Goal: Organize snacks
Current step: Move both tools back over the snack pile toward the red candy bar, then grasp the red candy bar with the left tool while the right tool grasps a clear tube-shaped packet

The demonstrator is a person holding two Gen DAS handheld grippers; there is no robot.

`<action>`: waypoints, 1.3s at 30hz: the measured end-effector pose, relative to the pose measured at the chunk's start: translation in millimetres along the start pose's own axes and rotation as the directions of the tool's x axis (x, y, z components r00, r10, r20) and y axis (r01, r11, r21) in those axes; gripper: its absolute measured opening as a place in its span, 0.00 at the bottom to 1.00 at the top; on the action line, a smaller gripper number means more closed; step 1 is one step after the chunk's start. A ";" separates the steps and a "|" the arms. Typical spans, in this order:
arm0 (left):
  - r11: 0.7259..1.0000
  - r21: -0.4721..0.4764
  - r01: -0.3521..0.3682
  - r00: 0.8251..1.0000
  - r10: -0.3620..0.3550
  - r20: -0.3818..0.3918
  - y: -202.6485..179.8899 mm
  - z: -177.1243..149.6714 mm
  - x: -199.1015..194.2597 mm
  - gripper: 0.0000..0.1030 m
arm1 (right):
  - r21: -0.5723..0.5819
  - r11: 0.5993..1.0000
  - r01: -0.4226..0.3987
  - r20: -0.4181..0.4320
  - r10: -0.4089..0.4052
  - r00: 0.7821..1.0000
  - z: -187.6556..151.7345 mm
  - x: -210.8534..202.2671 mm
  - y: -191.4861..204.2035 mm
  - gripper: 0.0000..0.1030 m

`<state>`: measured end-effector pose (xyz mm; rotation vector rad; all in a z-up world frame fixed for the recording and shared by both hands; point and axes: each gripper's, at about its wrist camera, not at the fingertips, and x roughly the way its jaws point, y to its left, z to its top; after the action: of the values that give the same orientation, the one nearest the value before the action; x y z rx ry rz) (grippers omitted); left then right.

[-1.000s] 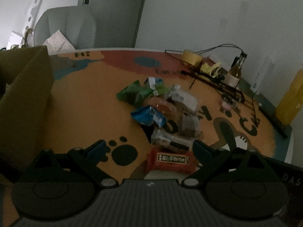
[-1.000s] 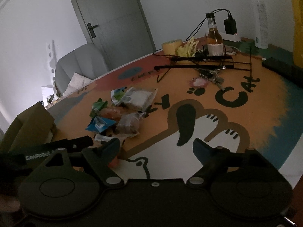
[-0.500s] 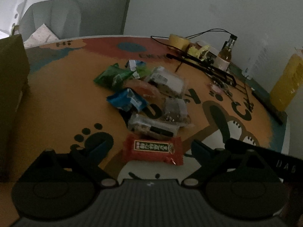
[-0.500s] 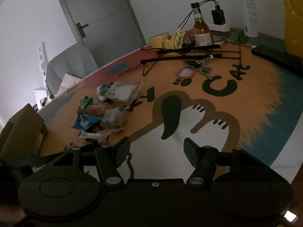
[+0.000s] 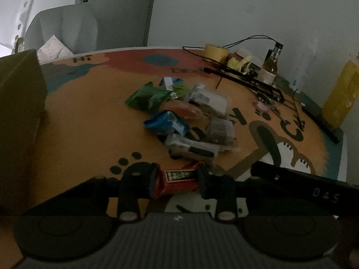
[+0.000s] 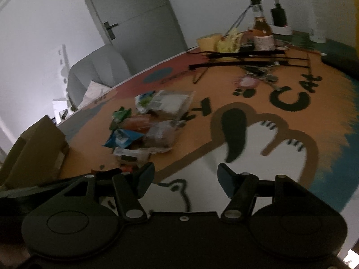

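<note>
My left gripper [image 5: 177, 179] is shut on a red snack bar [image 5: 179, 180] with a black label, at the near end of the snack pile. Beyond it lie a clear-wrapped dark bar [image 5: 193, 149], a blue packet [image 5: 166, 123], a green packet [image 5: 148, 97] and several clear packs [image 5: 208, 99]. The pile also shows in the right wrist view [image 6: 145, 132]. My right gripper [image 6: 186, 177] is open and empty, above the white cat drawing, to the right of the pile. A brown cardboard box [image 5: 20, 112] stands at the left and also shows in the right wrist view [image 6: 33, 154].
The round table [image 5: 89, 116] has a cartoon cat mat. At its far side are a tape roll [image 5: 216, 52], a brown bottle [image 5: 271, 67], black rods [image 5: 246, 78], keys [image 5: 264, 103] and a yellow bag [image 5: 341, 98]. A grey chair [image 5: 62, 31] stands behind.
My left gripper moved forward and shut on the red snack bar. My right gripper stayed open, narrowed a little and tilted.
</note>
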<state>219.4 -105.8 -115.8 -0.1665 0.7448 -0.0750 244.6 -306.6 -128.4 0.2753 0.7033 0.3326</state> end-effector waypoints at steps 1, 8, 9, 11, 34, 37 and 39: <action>1.000 -0.006 0.000 1.000 0.000 0.003 2.7 0.2 -1.9 0.32 | -0.003 1.000 -0.006 -0.002 0.006 1.000 0.1 1.9 2.6 0.62; 0.999 -0.041 -0.010 0.999 0.011 0.033 26.6 7.3 -14.8 0.22 | -0.032 0.998 -0.052 -0.010 0.052 0.999 3.6 18.3 23.5 0.62; 0.999 -0.045 -0.011 0.999 0.012 0.037 29.4 8.5 -15.9 0.20 | -0.033 0.998 -0.055 -0.012 0.054 0.998 4.5 20.9 25.5 0.62; 0.998 -0.059 -0.003 0.999 0.005 0.042 34.0 9.8 -18.3 0.19 | -0.038 0.997 -0.062 -0.014 0.062 0.998 6.2 25.6 28.3 0.62; 0.995 -0.094 0.031 0.995 -0.023 0.092 48.2 15.3 -43.3 0.14 | -0.099 0.977 -0.190 0.063 0.197 0.978 20.3 41.0 55.1 0.51; 0.994 -0.103 0.025 0.996 -0.016 0.086 51.0 14.3 -41.5 0.14 | -0.102 0.975 -0.195 0.033 0.200 0.979 20.1 50.9 56.5 0.49; 0.994 -0.111 0.024 0.997 -0.016 0.074 52.3 12.2 -38.8 0.14 | -0.103 0.976 -0.191 0.005 0.193 0.981 17.9 53.5 55.2 0.49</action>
<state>199.7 -47.9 -90.3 -0.2819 0.6744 -0.0457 283.5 -237.9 -126.8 0.2486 0.6440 0.5487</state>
